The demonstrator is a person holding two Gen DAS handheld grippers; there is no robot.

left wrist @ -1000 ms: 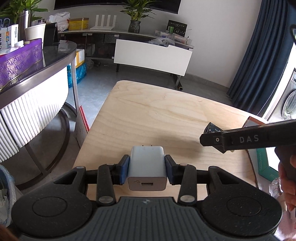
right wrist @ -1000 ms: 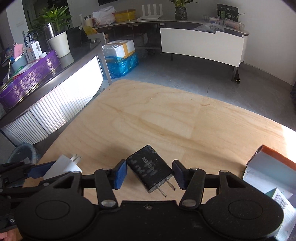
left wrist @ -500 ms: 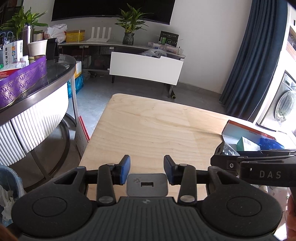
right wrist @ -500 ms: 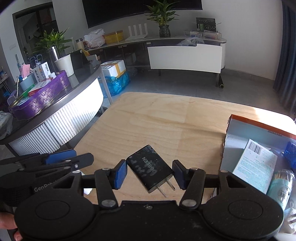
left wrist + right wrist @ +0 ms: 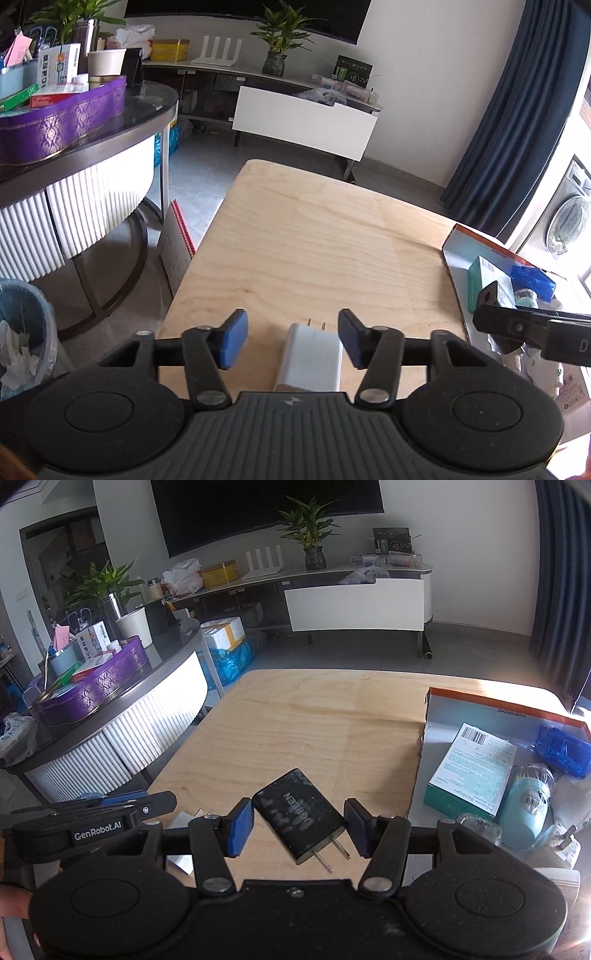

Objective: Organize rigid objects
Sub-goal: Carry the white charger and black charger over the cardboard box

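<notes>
Wooden table (image 5: pixel 317 236) fills both views. Open cardboard box (image 5: pixel 491 709) sits at its right side, holding an adhesive bandage carton (image 5: pixel 472 764), pale blue bottle (image 5: pixel 524 805) and blue packet (image 5: pixel 561 749). Left gripper (image 5: pixel 292 341): jaws opening, pads clear of the white charger (image 5: pixel 312 360), which lies flat on the near table edge between them, prongs pointing far. Right gripper (image 5: pixel 299 829): about half open, clamped on the black charger (image 5: pixel 301 814), held diagonally off the table, prongs toward the near right. Both chargers look light, stiff, smooth-sided plastic, likely slippery; best gripped across the flat side faces at mid-body, away from the prongs. The black one probably goes in the box.
</notes>
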